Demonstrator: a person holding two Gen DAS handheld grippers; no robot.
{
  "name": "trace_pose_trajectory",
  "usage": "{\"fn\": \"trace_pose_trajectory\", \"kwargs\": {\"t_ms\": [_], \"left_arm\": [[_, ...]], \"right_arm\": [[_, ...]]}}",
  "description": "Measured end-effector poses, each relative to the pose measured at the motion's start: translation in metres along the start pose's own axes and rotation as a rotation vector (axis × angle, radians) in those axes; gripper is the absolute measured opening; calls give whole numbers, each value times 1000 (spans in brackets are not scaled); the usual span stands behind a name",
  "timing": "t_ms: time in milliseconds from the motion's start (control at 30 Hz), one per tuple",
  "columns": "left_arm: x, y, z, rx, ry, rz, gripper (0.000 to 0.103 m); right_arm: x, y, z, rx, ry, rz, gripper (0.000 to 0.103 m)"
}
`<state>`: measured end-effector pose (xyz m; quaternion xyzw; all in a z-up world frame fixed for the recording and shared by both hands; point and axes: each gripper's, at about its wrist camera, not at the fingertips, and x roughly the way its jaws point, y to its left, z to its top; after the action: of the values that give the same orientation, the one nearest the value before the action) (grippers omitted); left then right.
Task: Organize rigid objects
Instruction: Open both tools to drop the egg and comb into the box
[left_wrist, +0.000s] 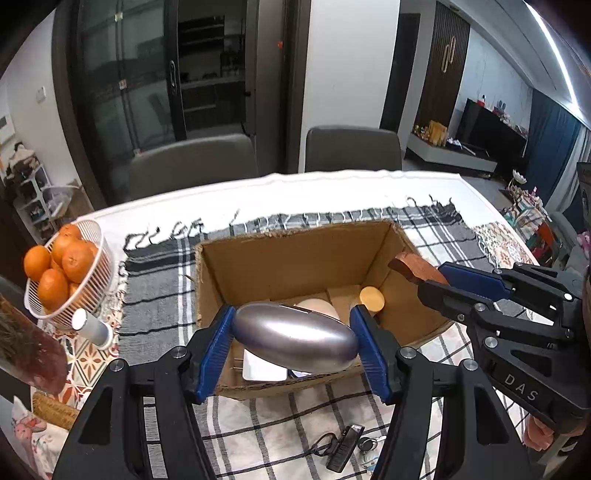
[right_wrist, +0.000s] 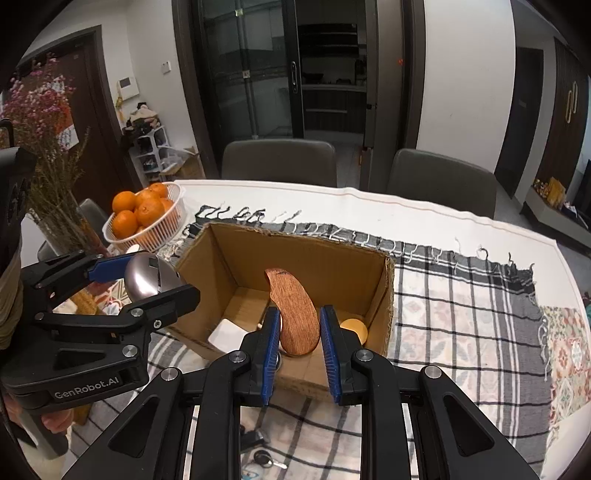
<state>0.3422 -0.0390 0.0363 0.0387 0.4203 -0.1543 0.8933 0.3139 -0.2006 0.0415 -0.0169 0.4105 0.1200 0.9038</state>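
An open cardboard box (left_wrist: 295, 254) (right_wrist: 240, 258) stands on the checked cloth. My left gripper (left_wrist: 293, 332) is shut on a silver egg-shaped metal object (left_wrist: 295, 338), held over the box's near edge; it also shows in the right wrist view (right_wrist: 147, 280). My right gripper (right_wrist: 297, 332) is shut on a curved reddish wooden piece (right_wrist: 295, 314), held above the box's near side; it also shows in the left wrist view (left_wrist: 413, 267). Inside the box lie a white square item (right_wrist: 225, 334), a yellowish round item (left_wrist: 372, 298) (right_wrist: 354, 326) and a pale round item (left_wrist: 317, 308).
A white basket of oranges (left_wrist: 64, 273) (right_wrist: 147, 218) stands left of the box, with a small white cylinder (left_wrist: 92, 328) beside it. Keys and a black fob (left_wrist: 345, 446) lie on the cloth near me. Two grey chairs (right_wrist: 280, 162) stand behind the table. Dried flowers (right_wrist: 40, 122) are at the left.
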Motion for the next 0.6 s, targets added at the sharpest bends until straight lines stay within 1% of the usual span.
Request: {"fn": "trace_pose_trajectory", "kwargs": {"t_ms": [433,600], "left_arm": [[45,9,-5,-16,102,29,63],[54,13,-7,-29,129,26,63]], "right_arm": [[43,-9,1,6,98,-18,24],[54,-11,-1,6,125,-25,24]]}}
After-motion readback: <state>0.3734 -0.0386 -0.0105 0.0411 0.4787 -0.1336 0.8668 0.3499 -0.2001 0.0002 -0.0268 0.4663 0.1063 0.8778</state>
